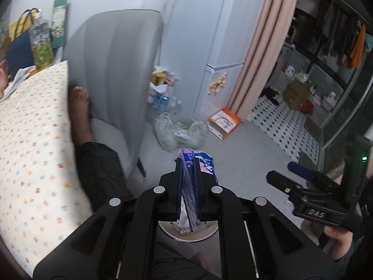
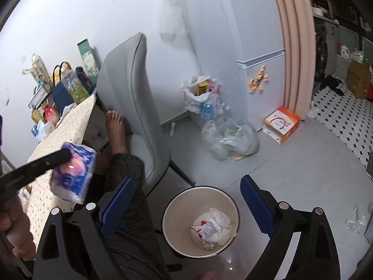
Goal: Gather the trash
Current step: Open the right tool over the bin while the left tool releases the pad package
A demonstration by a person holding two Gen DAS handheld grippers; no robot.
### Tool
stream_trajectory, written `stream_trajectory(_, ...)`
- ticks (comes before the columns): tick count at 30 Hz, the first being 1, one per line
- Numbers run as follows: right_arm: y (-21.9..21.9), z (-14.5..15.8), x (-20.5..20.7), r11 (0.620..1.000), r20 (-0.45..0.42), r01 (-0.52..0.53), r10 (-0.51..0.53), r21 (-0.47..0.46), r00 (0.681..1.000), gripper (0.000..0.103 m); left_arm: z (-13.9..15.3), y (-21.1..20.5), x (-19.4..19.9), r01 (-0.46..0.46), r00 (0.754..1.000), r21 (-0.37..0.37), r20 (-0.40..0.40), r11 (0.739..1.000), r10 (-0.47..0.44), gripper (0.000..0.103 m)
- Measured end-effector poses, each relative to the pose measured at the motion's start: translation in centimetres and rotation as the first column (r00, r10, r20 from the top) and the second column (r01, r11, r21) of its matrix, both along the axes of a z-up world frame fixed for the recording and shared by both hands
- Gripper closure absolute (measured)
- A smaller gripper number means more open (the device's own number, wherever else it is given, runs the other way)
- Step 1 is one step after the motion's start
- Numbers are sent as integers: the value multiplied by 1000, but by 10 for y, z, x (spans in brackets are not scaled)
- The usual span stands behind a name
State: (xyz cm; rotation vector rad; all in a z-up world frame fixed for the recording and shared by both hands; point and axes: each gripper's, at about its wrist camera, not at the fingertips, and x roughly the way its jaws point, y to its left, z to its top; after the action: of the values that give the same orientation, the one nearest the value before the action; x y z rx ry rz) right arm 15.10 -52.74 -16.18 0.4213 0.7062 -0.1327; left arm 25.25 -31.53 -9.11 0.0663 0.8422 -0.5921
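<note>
My left gripper (image 1: 187, 163) is shut on a blue and pink plastic wrapper (image 1: 189, 186), which sticks out past the fingertips and hangs down behind them. The right wrist view shows the same left gripper (image 2: 66, 155) at the left, holding the wrapper (image 2: 74, 172) above the table's edge. A round cream trash bin (image 2: 167, 212) stands on the floor with crumpled white and red trash (image 2: 213, 227) inside. My right gripper (image 2: 187, 180) hangs open above the bin, nothing between its blue pads. In the left wrist view the right gripper (image 1: 284, 171) is at the right, and the bin (image 1: 193, 238) shows below the held wrapper.
A grey chair (image 2: 137, 107) stands beside the table with the dotted cloth (image 2: 70, 126). A person's leg and bare foot (image 2: 116, 128) lie between them. On the floor are a clear plastic bag (image 2: 230, 140), a white bag of trash (image 2: 200, 93) and an orange box (image 2: 281, 123) by the fridge (image 2: 258, 46).
</note>
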Motion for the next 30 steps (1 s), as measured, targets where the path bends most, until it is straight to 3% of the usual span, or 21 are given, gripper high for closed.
stream_trajectory(5,-20,2,-16,999,17,39,-39,10,999,12,-13,-29,5,36,999,22,-31,999,-36,91)
stream_trajectory(7,-25,1,-20,999,18,48,-48,14,999,12,-20,-37,7,42,998,32,-44,999,-41,62)
stream_trajectory(8,-27,0,-22,998,18,54,-55,17,998,12,-23,-41,8,52,998,34,-49,998,-50,33)
stream_trajectory(15,-27,-3,-22,998,16,52,-53,25,998,12,-18,-25,4,-40,999,70,27,997,38,8)
stream_trajectory(18,-19,-1,-19,999,15,35,-36,25,999,10,-7,-7,2,-78,995,68,71,995,74,6)
stream_trajectory(30,33,19,0,997,42,-76,75,22,996,8,32,99,-5,-252,962,-31,103,967,254,6)
